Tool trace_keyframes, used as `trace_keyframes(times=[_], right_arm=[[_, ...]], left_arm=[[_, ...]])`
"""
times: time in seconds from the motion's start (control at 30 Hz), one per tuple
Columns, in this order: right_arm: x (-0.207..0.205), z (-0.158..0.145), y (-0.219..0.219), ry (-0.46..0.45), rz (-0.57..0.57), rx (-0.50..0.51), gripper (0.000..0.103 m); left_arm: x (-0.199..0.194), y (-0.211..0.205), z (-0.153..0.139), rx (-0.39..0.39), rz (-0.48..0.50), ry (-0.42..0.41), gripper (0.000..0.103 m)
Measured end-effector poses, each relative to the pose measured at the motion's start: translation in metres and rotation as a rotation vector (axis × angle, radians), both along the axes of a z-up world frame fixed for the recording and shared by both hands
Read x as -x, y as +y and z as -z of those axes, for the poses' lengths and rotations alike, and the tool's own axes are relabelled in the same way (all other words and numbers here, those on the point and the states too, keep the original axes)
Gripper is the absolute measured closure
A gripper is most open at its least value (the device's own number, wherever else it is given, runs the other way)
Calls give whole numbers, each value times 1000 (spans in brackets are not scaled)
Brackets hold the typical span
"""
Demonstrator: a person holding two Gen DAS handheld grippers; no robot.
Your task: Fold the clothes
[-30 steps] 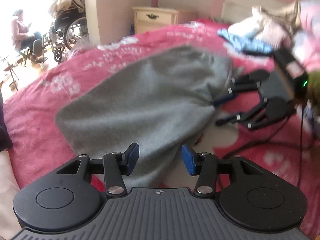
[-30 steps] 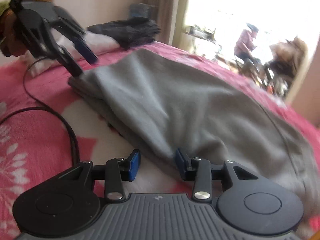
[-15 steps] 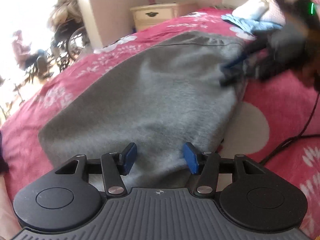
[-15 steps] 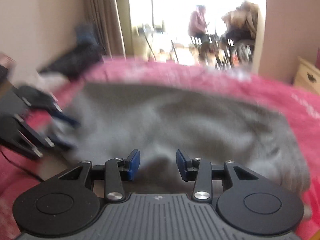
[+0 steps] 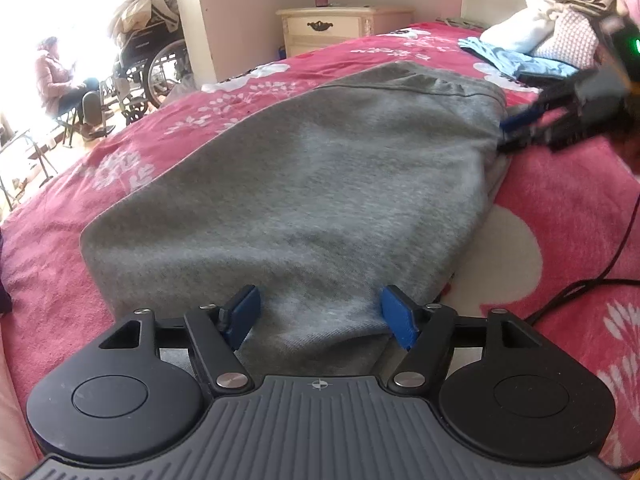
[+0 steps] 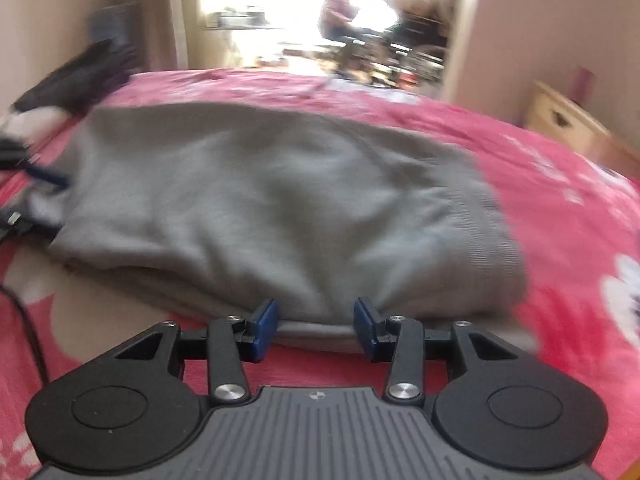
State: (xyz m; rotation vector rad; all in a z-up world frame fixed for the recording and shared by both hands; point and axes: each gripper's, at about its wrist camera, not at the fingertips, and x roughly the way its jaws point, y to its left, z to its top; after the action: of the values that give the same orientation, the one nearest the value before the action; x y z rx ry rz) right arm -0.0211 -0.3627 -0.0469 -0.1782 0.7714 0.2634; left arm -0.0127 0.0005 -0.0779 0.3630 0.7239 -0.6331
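Note:
A grey garment lies folded lengthwise on a pink flowered blanket. My left gripper sits low at its near end. Its jaws are opening, and the cloth's narrow end lies loosely between the blue pads without being pinched. In the right wrist view the same grey garment fills the middle. My right gripper rests at its folded side edge, jaws partly apart, with the hem between the pads but not squeezed. The right gripper also shows at the garment's right side, and the left gripper shows blurred at the far left.
A pile of light clothes lies at the bed's head. A black cable runs over the blanket at right. Dark clothing sits on the bed's far corner. Beyond the bed stand a nightstand, a wheelchair and a seated person.
My left gripper has come down onto the garment's near end and its jaws have widened. My right gripper has swung round along the garment's side edge and now faces across it.

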Motion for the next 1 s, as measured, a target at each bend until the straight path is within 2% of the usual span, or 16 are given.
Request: trace_keyframes(times=[0.1, 0.17, 0.27, 0.3, 0.37, 0.43, 0.53, 0.63, 0.67, 0.77, 0.9, 1.0], right_arm=[[-4, -26, -10, -76, 21, -93, 60], [-15, -33, -12, -103, 36, -133, 60], [-37, -8, -20, -60, 86, -20, 61], [-43, 2, -25, -40, 96, 12, 71], [-47, 6, -41, -25, 100, -41, 76], [-51, -10, -41, -21, 127, -79, 73], [-64, -31, -31, -71, 87, -98, 72], [-92, -36, -24, -68, 72, -110, 64], [-102, -34, -22, -58, 77, -98, 64], [-130, -2, -23, 53, 133, 47, 63], [-124, -12, -24, 39, 133, 5, 62], [-108, -32, -14, 4, 55, -66, 61]], left_arm=[[-1, 0, 0, 1, -2, 5, 35], [-2, 0, 0, -2, 0, 6, 35], [0, 0, 0, -7, -2, 3, 35], [1, 0, 0, -8, -2, 1, 35], [2, 0, 0, -11, 0, -2, 35], [3, 0, 0, -14, 5, -4, 35], [-1, -1, 0, -13, -3, 10, 31], [-2, 0, 0, -13, -2, 14, 31], [-2, 0, 1, -14, -2, 13, 30], [-1, 0, 0, -16, -13, 15, 30], [-1, 0, 0, -14, -10, 17, 30], [-5, 1, 1, -7, -19, 34, 25]])
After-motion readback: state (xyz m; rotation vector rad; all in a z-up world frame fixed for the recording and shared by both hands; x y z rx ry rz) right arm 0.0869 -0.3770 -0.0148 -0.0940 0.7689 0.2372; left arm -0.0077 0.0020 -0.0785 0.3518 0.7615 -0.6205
